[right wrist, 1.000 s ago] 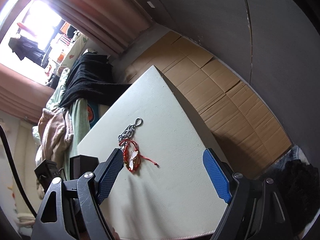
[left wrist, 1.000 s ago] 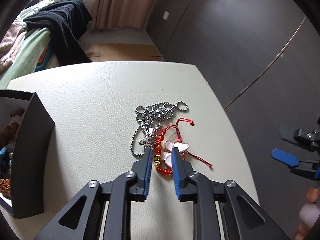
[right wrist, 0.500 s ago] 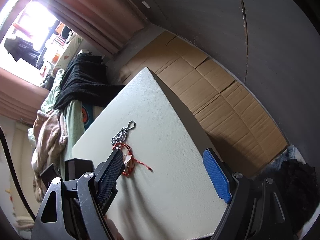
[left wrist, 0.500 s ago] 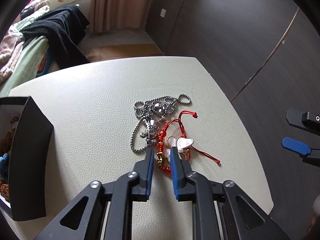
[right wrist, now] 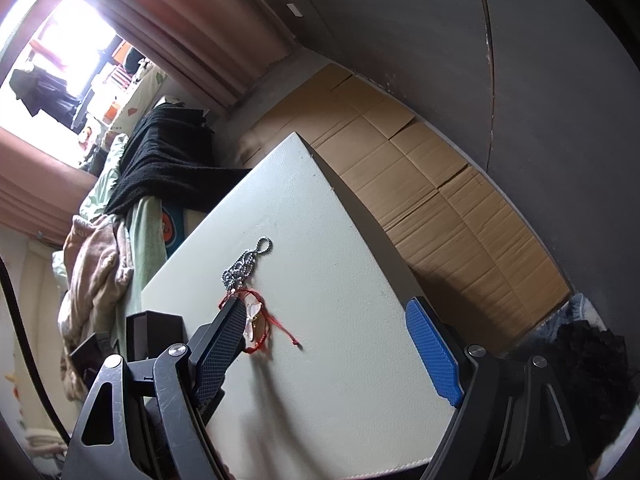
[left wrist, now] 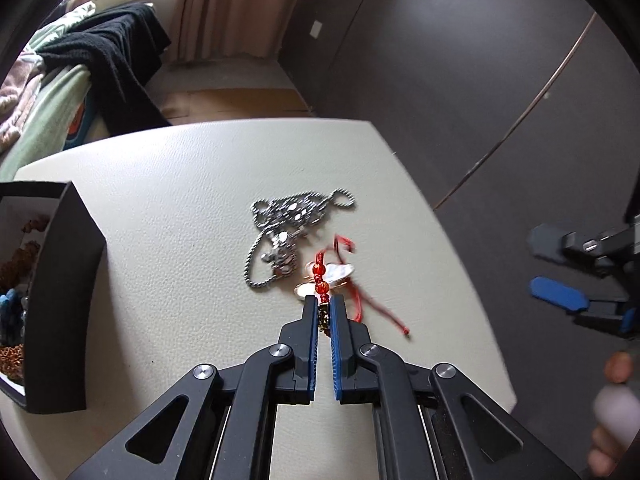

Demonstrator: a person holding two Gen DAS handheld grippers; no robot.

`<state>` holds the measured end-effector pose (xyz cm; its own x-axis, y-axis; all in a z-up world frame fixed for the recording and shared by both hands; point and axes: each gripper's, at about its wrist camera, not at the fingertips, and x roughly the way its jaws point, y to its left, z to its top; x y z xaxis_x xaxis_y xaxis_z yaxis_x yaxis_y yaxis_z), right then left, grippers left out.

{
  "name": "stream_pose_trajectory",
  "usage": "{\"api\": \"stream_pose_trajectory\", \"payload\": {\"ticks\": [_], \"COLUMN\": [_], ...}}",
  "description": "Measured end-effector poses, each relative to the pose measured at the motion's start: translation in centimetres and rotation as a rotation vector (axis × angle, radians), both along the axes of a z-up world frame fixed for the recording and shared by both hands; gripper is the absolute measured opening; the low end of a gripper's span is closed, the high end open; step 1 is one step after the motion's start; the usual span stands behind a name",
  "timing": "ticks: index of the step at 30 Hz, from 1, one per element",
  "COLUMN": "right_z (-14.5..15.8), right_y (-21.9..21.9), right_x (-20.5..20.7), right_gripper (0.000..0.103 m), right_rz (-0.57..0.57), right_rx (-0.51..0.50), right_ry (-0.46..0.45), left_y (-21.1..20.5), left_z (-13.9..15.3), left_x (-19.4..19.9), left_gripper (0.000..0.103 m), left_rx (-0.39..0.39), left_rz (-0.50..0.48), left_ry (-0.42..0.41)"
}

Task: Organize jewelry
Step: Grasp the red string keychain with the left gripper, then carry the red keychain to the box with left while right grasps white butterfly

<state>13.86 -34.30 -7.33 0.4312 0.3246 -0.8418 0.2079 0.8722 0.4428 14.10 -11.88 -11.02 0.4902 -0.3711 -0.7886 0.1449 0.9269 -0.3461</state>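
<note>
A red cord bracelet [left wrist: 320, 278] with red beads and white heart charms lies on the cream table [left wrist: 180, 220]. My left gripper [left wrist: 324, 306] is shut on the bracelet's beaded part, and the cord looks blurred as it lifts. A silver ball chain necklace [left wrist: 288, 224] lies heaped just beyond it. The bracelet [right wrist: 260, 320] and the necklace [right wrist: 244, 264] also show in the right wrist view. My right gripper [right wrist: 324, 344] is open and empty, held off the table's right edge; it shows in the left wrist view [left wrist: 560, 272].
A black jewelry box [left wrist: 60, 300] with beaded pieces inside stands at the table's left edge, also seen in the right wrist view [right wrist: 156, 336]. A bed with black cloth [left wrist: 112, 52] lies beyond the table. Cardboard [right wrist: 440, 200] covers the floor on the right.
My left gripper closed from wide open onto the red bracelet's beads and has begun to pull it, so the cord has shifted. The right gripper stayed open and drifted slightly.
</note>
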Motion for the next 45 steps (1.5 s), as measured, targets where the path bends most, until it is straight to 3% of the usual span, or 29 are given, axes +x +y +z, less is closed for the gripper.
{"api": "stream_pose_trajectory", "payload": {"ticks": [11,18,25,30,45], "right_z": [-0.1,-1.0,-2.0,-3.4,-5.6], "right_y": [0.5,2.6,6.0,8.9,14.6], "right_x": [0.0,0.5,1.1,1.8,3.2], "right_gripper": [0.083,0.083,0.069,0.069,0.069], "right_rz": [0.019,0.082,0.167,0.239,0.468], "right_rx": [-0.002,0.034,0.053,-0.056,-0.359], "right_ry": [0.001,0.007,0.016,0.055,0.029], "left_y": [1.6,4.2,7.5,9.6,14.0], "left_z": [4.1,5.1,5.8,6.0,6.5], "left_x": [-1.1,-1.2,-1.7,-1.8,-2.0], "left_gripper": [0.005,0.005,0.005,0.005,0.005], "left_rx": [-0.101,-0.148,-0.176,-0.190,-0.221], "left_rz": [0.008,0.058,0.113,0.154,0.244], "left_ry": [-0.076,-0.098,-0.111,-0.110,-0.103]}}
